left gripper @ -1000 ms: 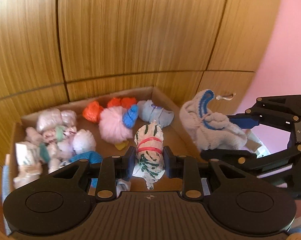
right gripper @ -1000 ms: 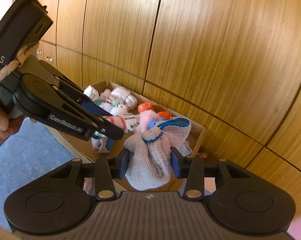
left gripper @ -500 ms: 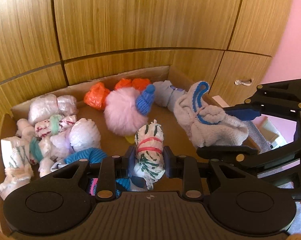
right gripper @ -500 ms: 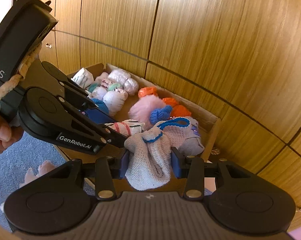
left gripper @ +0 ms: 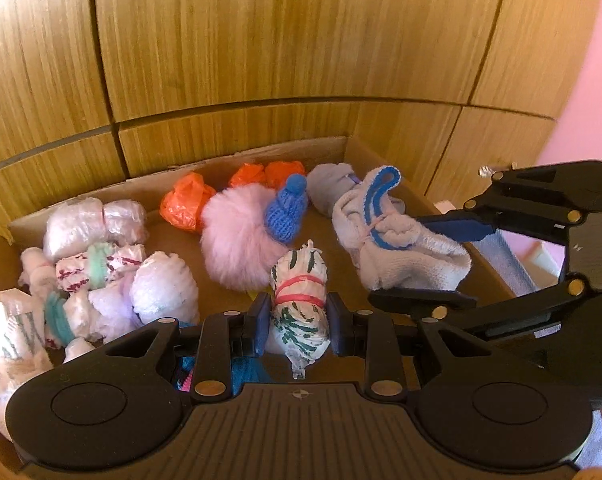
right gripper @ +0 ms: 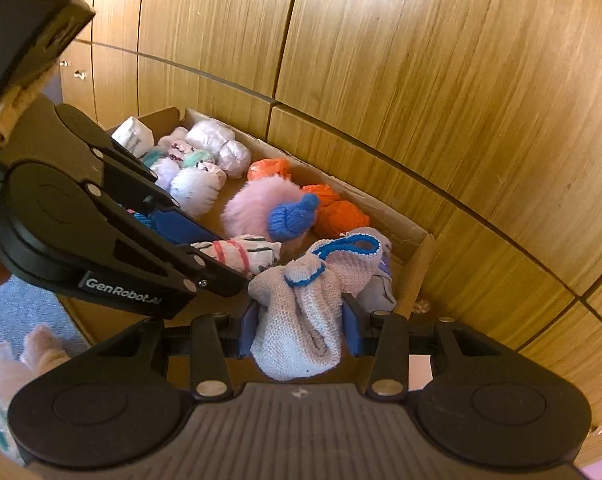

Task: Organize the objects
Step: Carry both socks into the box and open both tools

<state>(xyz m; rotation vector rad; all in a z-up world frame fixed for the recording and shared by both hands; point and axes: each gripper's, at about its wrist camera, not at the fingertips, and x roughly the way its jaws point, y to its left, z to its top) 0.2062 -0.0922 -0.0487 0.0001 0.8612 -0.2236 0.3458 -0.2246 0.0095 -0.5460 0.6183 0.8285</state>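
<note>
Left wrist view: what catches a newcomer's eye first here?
The fluffy pink pompom mid-box, a blue knitted cap against it. Nearer, the left claw clamps a green-striped white bundle tied with red band, and the right claw grips a grey knitted sock with blue trim.

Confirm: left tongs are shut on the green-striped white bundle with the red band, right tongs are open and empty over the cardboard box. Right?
Not quite. The right tongs are not open and empty: the right wrist view shows them shut on the grey knit bundle with blue trim. The left tongs do grip the green-striped bundle over the cardboard box.
</note>
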